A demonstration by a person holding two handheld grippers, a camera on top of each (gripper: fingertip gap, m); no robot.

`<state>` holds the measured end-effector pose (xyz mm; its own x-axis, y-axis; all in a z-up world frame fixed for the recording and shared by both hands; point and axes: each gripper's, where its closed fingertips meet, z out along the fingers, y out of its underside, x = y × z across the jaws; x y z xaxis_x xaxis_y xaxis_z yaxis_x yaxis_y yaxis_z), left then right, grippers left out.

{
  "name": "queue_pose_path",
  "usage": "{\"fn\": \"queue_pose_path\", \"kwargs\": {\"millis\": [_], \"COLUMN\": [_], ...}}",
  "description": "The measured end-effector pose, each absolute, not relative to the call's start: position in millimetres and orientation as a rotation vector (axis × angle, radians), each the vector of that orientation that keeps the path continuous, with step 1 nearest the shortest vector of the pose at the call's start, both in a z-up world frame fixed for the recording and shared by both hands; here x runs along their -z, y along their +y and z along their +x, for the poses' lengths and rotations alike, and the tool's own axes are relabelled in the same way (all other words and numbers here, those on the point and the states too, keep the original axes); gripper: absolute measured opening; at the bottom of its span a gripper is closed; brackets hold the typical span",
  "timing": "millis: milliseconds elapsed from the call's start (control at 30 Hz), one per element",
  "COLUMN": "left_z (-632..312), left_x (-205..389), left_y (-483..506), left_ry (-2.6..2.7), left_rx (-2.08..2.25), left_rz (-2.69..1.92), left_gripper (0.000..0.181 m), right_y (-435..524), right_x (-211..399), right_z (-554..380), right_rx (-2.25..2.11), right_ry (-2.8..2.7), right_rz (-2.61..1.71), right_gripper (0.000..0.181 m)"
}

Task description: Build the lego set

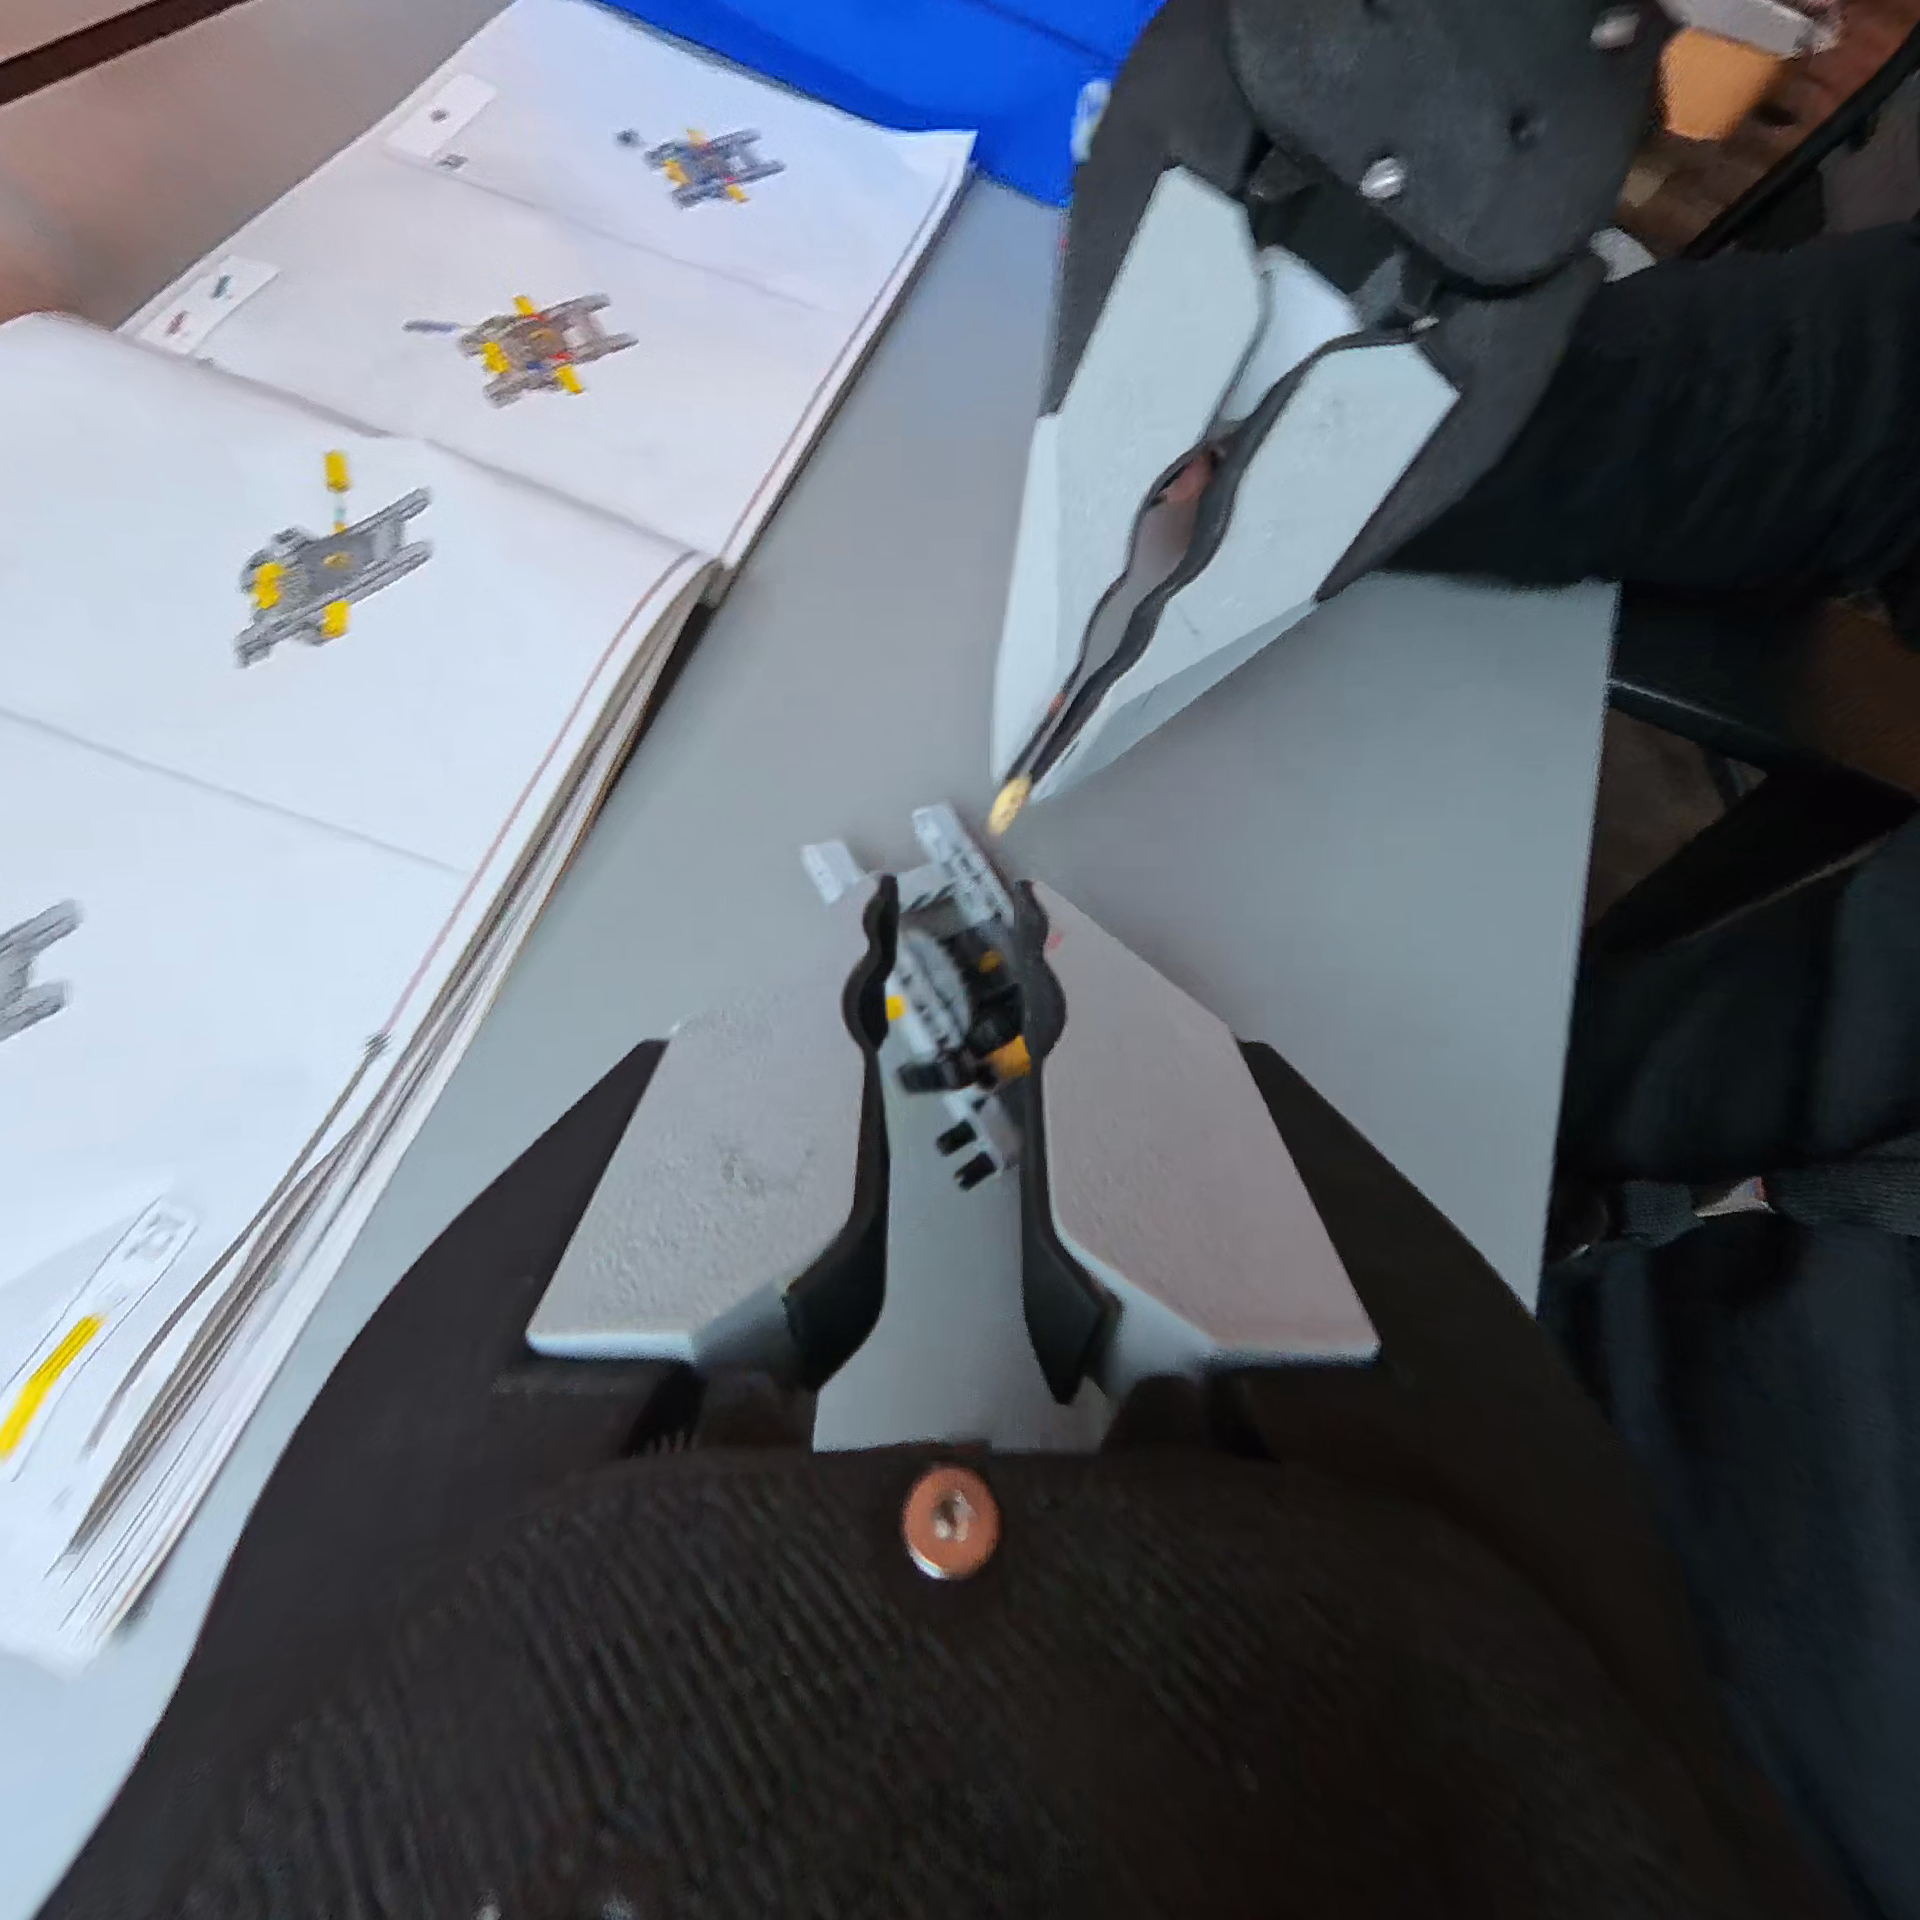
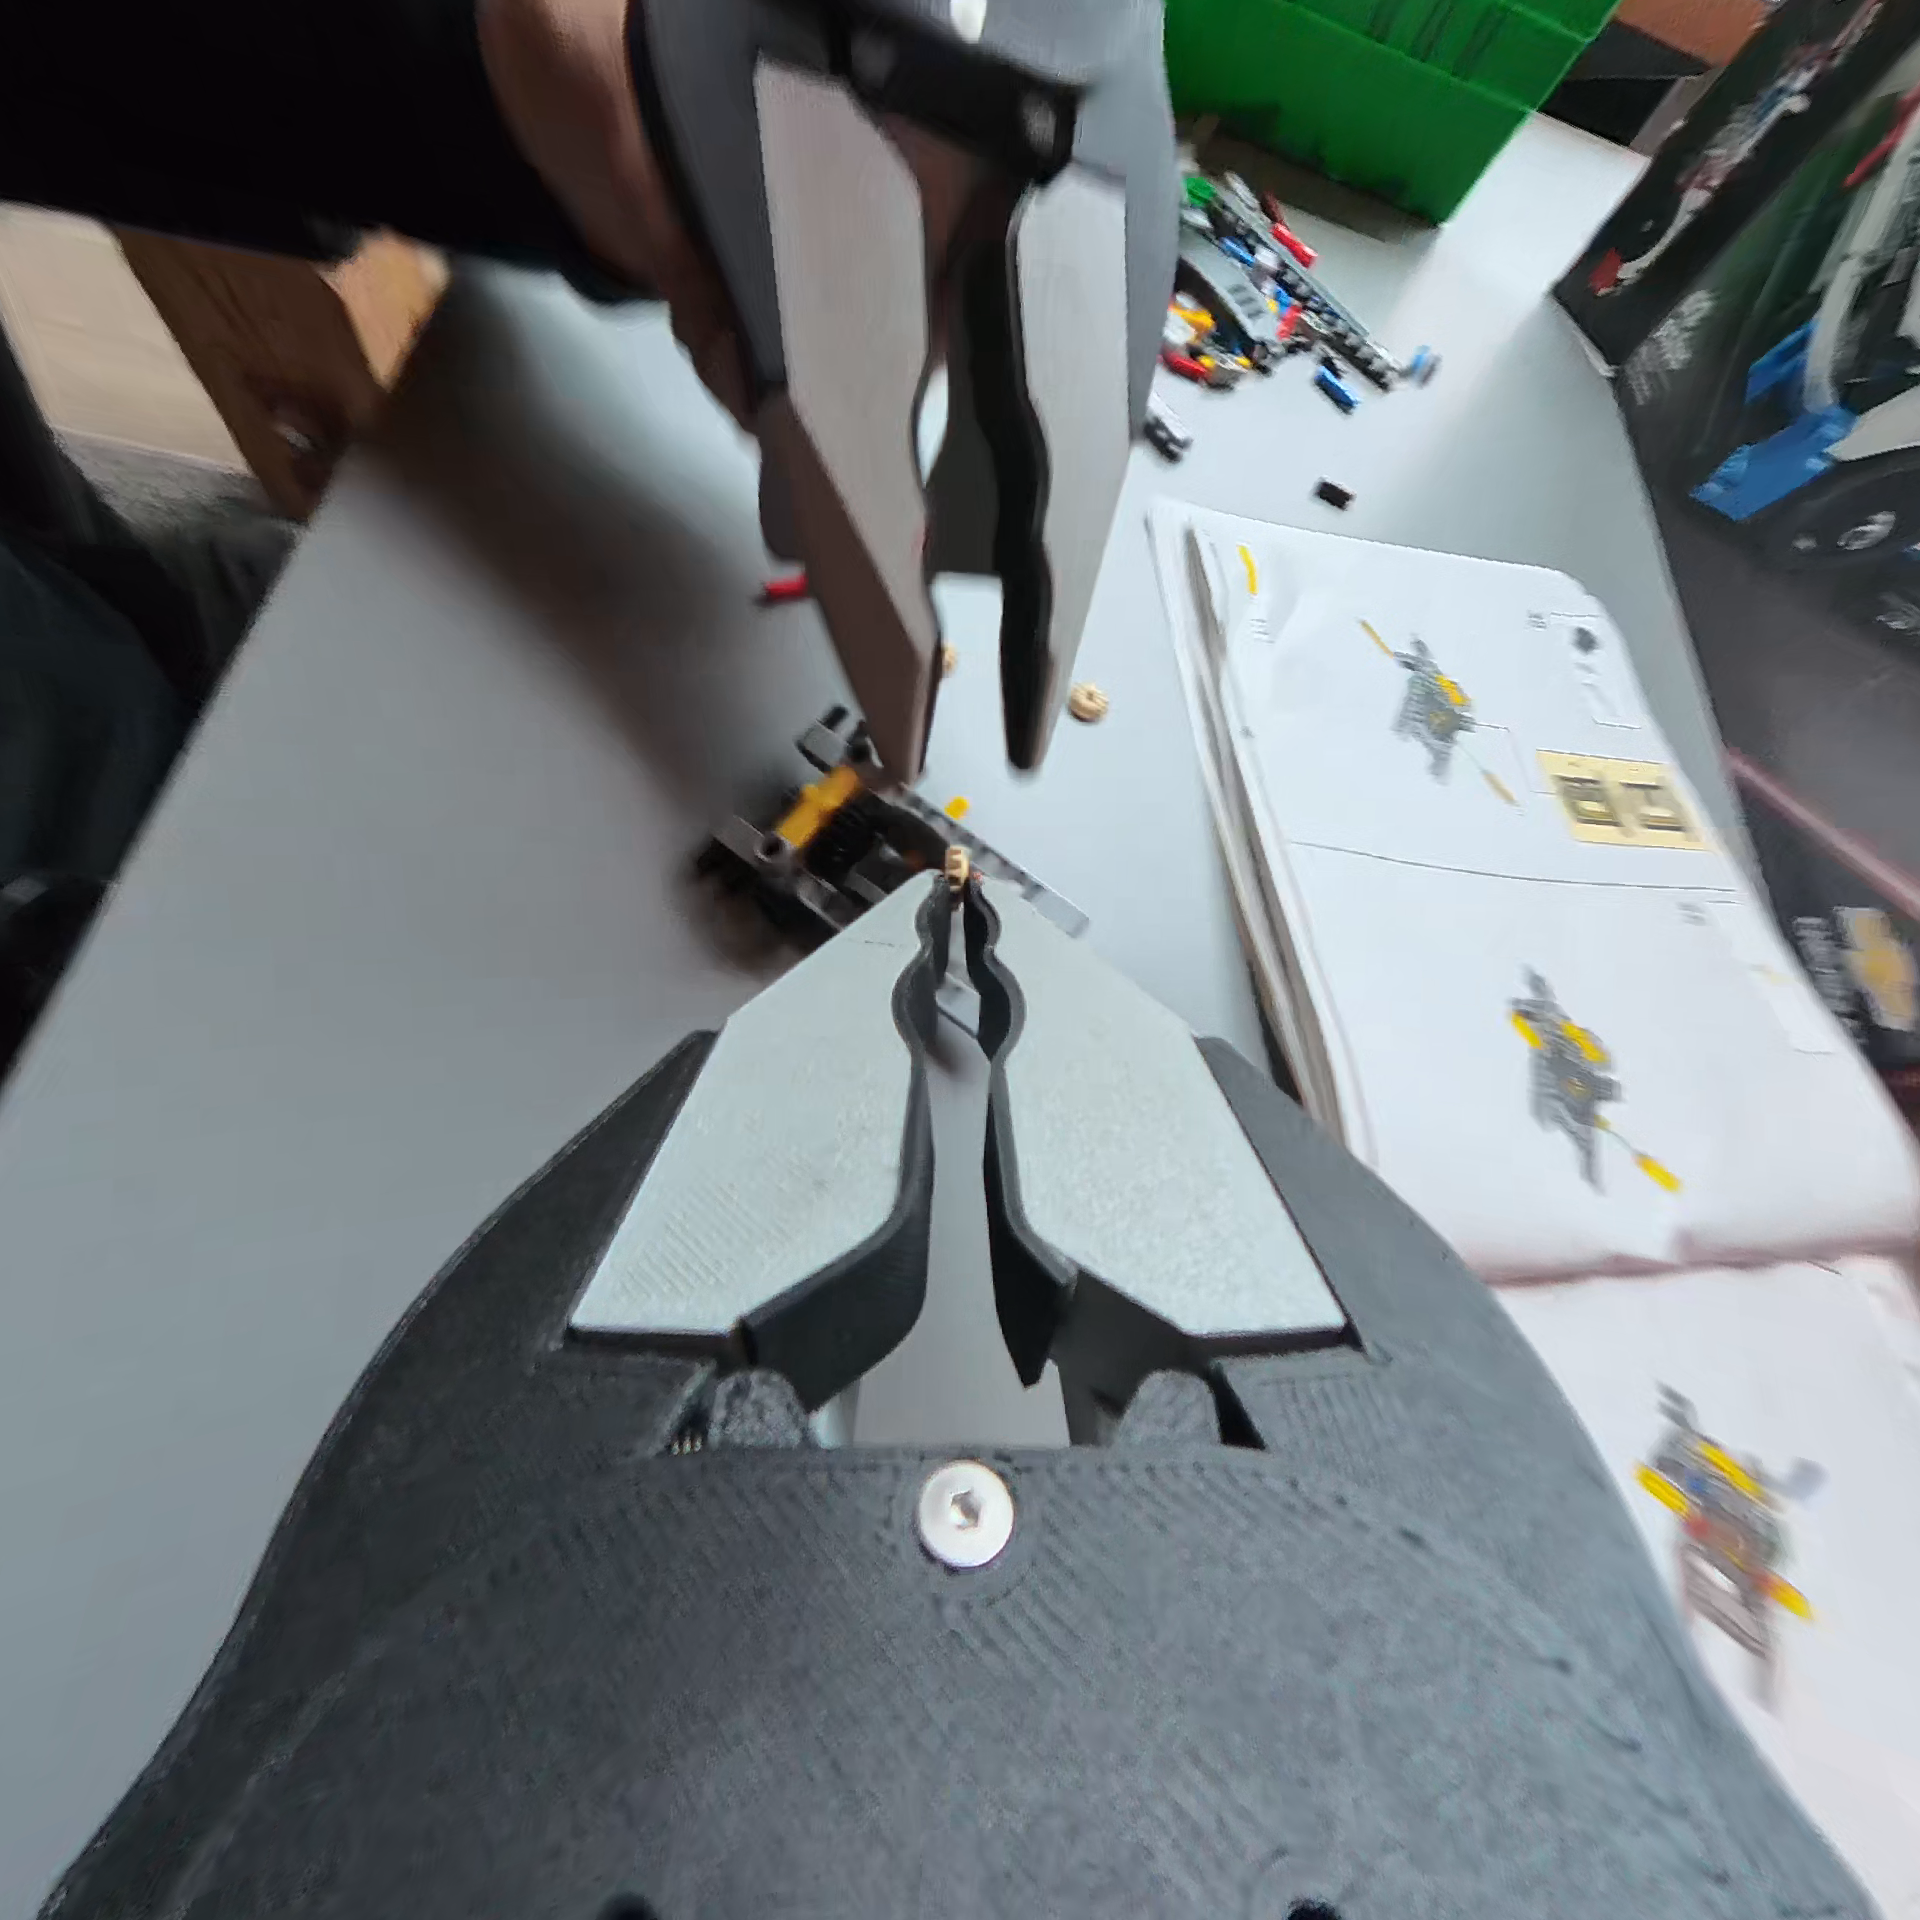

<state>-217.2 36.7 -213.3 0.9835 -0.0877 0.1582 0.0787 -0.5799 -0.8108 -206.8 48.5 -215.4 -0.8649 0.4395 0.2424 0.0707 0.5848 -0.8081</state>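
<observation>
The grey table (image 1: 1299, 935) carries the open instruction booklet (image 1: 416, 623). Beside it sits the grey, black and yellow lego assembly (image 1: 951, 977), between the parted fingers of the left gripper (image 1: 951, 904), contact unclear. The right gripper (image 2: 957, 883) pinches a small tan round piece (image 2: 957, 860). Steady the assembly; align the piece squarely before pressing.

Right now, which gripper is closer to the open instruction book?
Left. The left gripper straddles the grey lego assembly beside the instruction book; the right gripper, pinching a small tan piece, is beyond it.
</observation>
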Motion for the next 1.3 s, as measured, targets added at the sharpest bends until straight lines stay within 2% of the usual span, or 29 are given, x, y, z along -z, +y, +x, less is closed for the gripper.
{"fn": "queue_pose_path", "kwargs": {"millis": [167, 300, 433, 667, 1300], "left_z": [-232, -249, -239, -236, -218], "left_x": [224, 223, 230, 259, 259], "left_y": [22, 14, 9, 16, 14], "left_ry": [-0.103, -0.031, 0.091, 0.273, 0.455], "left_rx": [0.333, 0.307, 0.526, 0.607, 0.915], "left_rz": [-2.295, -2.308, -2.33, -2.422, -2.336], "left_gripper": [0.026, 0.009, 0.013, 0.012, 0.011], "right_y": [50, 46, 36, 31, 29], "right_x": [223, 224, 219, 225, 244], "right_z": [-208, -210, -207, -201, -210], "right_rx": [-1.024, -0.885, -0.903, -0.876, -0.739], "right_ry": [-2.413, -2.415, -2.447, -2.495, -2.486], "right_rz": [-0.253, -0.048, 0.113, 0.346, 0.487], "right_gripper": [0.0, 0.0, 0.0, 0.0, 0.0]}}
